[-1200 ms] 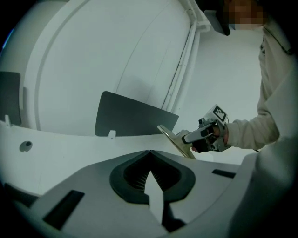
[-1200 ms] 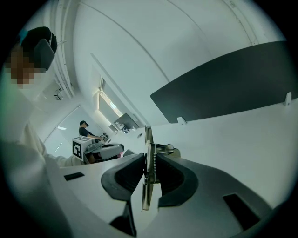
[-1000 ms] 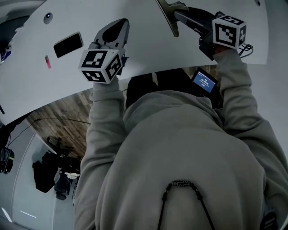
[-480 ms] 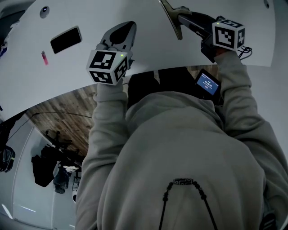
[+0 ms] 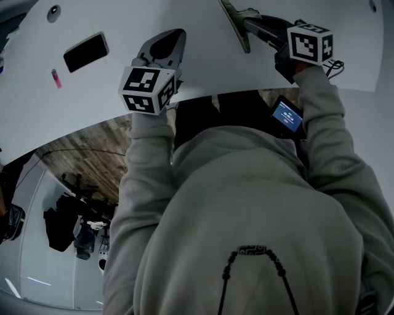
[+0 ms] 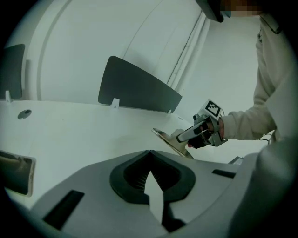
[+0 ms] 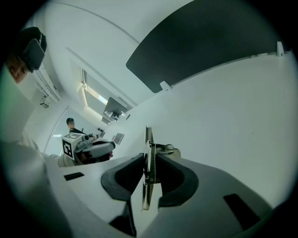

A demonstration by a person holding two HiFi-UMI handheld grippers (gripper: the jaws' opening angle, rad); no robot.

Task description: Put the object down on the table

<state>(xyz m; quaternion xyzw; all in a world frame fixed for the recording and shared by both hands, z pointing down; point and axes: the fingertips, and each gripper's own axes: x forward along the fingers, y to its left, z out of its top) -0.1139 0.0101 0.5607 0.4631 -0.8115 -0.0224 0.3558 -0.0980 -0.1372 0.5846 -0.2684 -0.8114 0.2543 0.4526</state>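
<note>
Right side: the right gripper is clamped on a thin flat greyish metal piece, with both dark pads pressing its faces.
Held thing: the metal piece stands on edge between the jaws and sticks out past them on both sides. Seen from the left gripper view, it tilts low over the white table. Whether its lower edge touches the top cannot be told.
Right gripper placement: it is over the far part of the table, right of the left one and well apart from it.
Left side: the left gripper is closed at the tips with nothing between them, and it is held over the near part of the table.
Table top, left: a dark flat rectangular slab lies flat. A small pink item sits nearer the edge, and a round grey grommet is set farther back.
Table, rear: a dark upright panel stands along the far edge.
Below the table edge: a small device with a lit blue screen sits beside the right sleeve.
Person: a grey hooded sweatshirt fills the lower head view.
</note>
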